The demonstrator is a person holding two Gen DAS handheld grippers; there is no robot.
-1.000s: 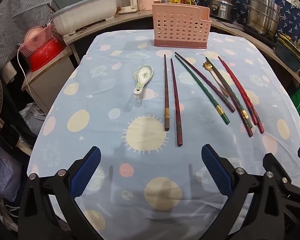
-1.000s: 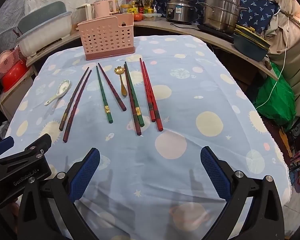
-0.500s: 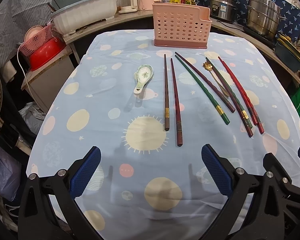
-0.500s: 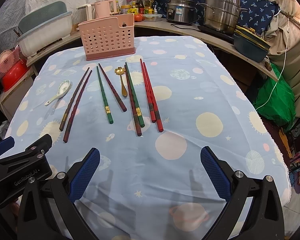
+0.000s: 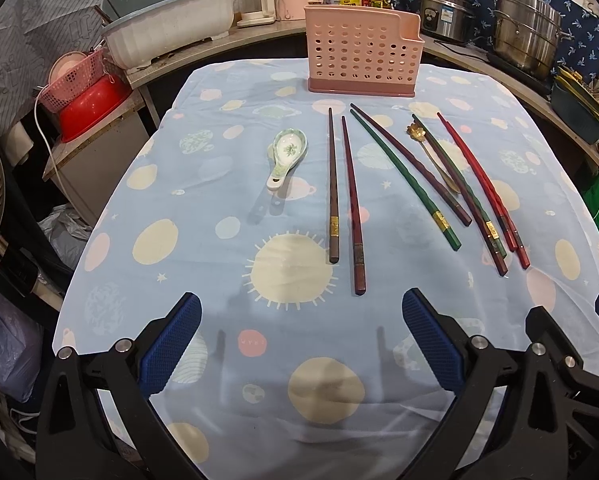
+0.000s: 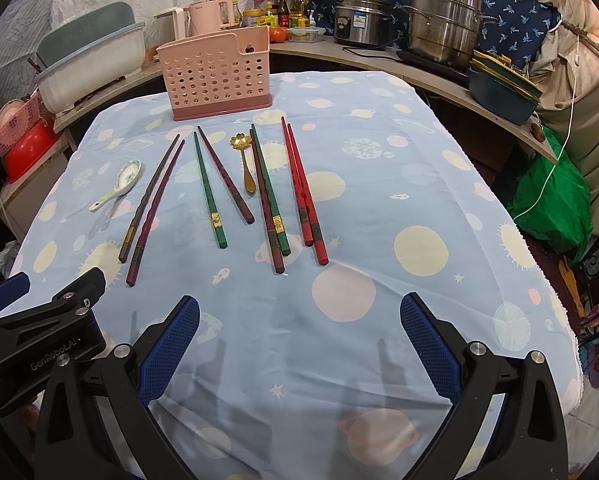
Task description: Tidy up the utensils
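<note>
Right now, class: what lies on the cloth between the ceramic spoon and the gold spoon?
Four chopsticks: a brown pair, then a green one and a maroon one. The right wrist view shows the ceramic spoon and gold spoon clearest.

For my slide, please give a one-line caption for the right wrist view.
Open right gripper above chopsticks, gold metal spoon and white ceramic spoon before perforated pink plastic basket.
</note>
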